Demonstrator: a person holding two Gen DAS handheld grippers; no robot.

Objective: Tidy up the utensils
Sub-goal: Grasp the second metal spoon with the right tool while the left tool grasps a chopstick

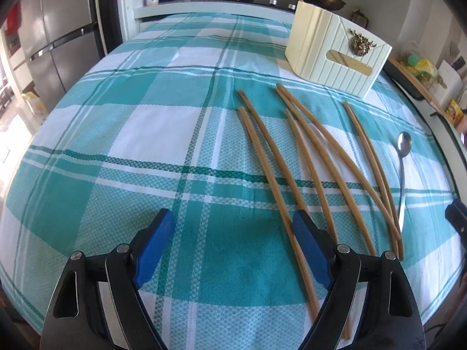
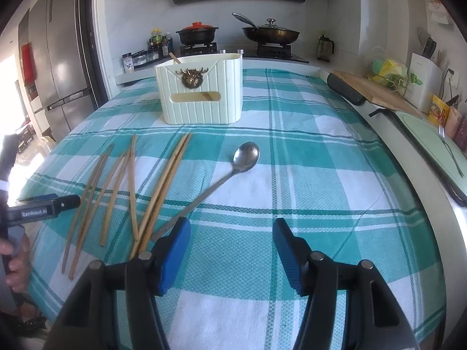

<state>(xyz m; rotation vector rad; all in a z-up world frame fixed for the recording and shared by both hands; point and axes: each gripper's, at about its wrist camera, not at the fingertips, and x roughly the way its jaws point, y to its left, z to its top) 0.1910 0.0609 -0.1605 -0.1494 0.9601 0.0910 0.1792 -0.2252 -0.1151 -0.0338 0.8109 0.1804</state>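
Several wooden chopsticks (image 1: 294, 157) (image 2: 128, 186) lie loose on a teal and white checked cloth. A metal spoon (image 1: 404, 157) (image 2: 233, 166) lies to their right, bowl pointing away. Behind them stands a cream utensil holder (image 1: 335, 58) (image 2: 201, 90) with a brass ornament and one stick inside. My left gripper (image 1: 233, 230) is open above the cloth; its right finger hangs over the near ends of the leftmost chopsticks. My right gripper (image 2: 230, 239) is open with nothing between its fingers; its left finger is by the spoon's handle end.
The cloth (image 1: 131, 134) covers a table whose right edge meets a counter with a cutting board (image 2: 376, 90), a green mat and a fork (image 2: 449, 148). A stove with a pot (image 2: 198, 33) and a pan (image 2: 271, 33) stands behind. A fridge (image 2: 64, 58) is at the left.
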